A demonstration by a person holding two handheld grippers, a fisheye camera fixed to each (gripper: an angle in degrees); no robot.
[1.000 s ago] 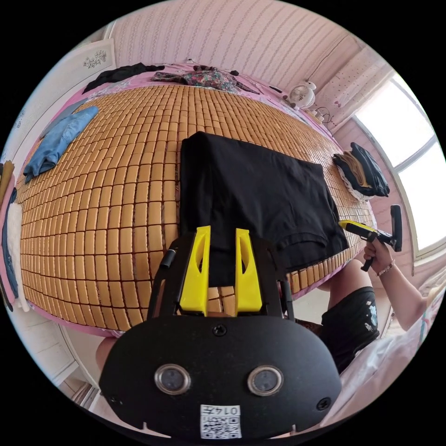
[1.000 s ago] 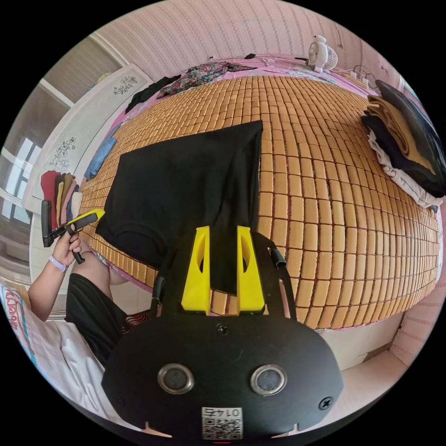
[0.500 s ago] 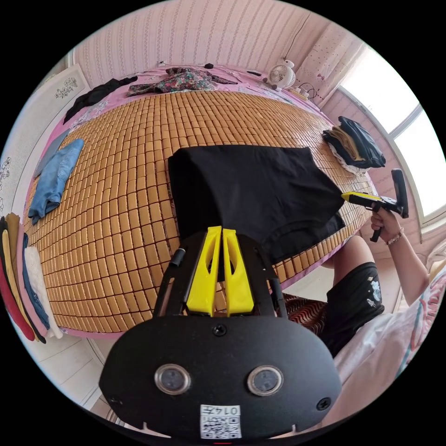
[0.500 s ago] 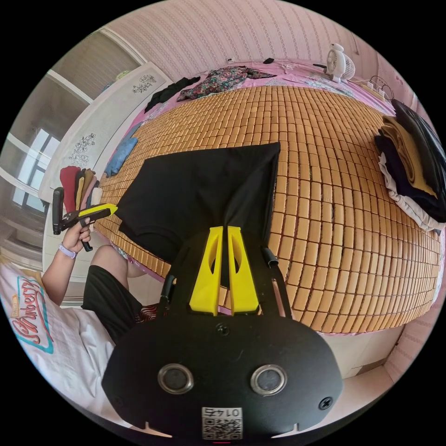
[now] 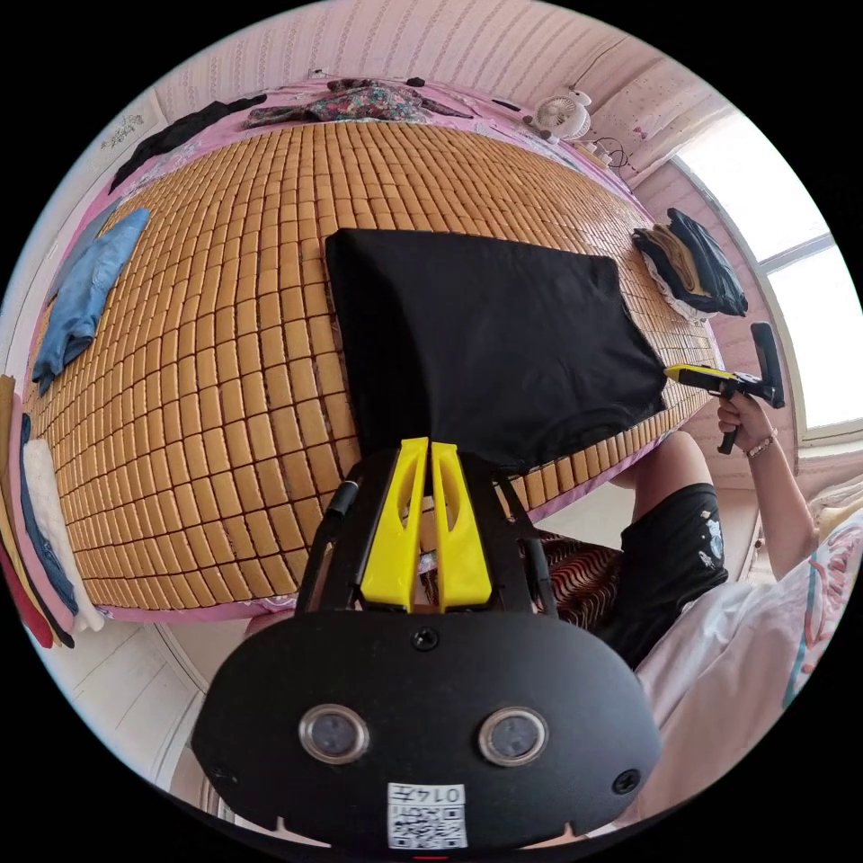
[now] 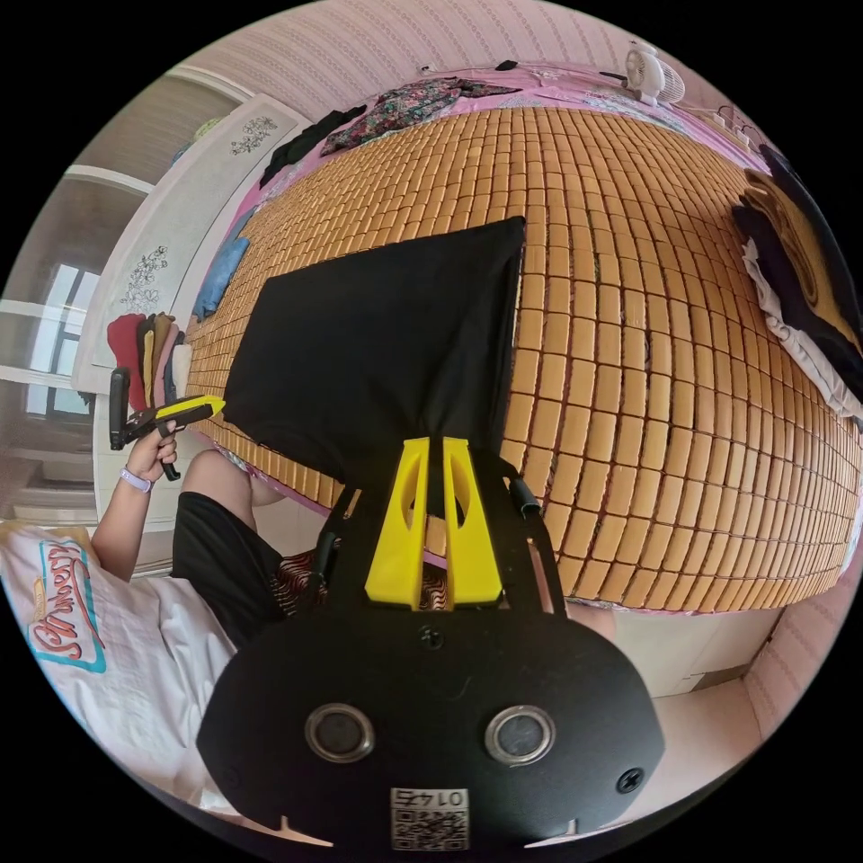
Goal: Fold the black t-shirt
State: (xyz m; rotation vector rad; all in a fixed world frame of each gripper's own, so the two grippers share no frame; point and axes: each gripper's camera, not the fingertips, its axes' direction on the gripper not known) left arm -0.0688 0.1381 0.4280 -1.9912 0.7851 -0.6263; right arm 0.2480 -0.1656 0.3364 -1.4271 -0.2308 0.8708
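- The left gripper [image 5: 429, 447] has its two yellow jaws drawn together on a near corner of the black t-shirt [image 5: 490, 346], and the cloth rises from the mat into that pinch.
- The right gripper [image 6: 435, 442] likewise has both yellow jaws clamped on the shirt's other near corner, with a strip of black cloth showing between them.
- Each gripper's black housing carries a small white code sticker; its marks are left unread.
- The black t-shirt lies as a wide dark rectangle on the bamboo mat [image 5: 225, 360], close to the mat's near edge, its far edge flat and its near edge lifted by both grippers.
- Beside the mat's near edge the person's hand [image 5: 742, 418] holds the right gripper by its handle; the other hand [image 6: 148, 458] grips the left one in the same way.
- The person wears a white top [image 6: 99, 620] with coloured lettering, too warped to make out, and black shorts [image 5: 674, 566].
- At one side of the mat sits a stack of folded clothes [image 5: 690, 270]; at the opposite side lies a blue garment [image 5: 85, 288].
- Beyond the mat's far edge, on the pink sheet [image 6: 557, 85], lie a floral garment [image 5: 346, 99] and a black garment [image 5: 175, 135].
- A small white fan [image 5: 562, 112] stands near the mat's far corner.
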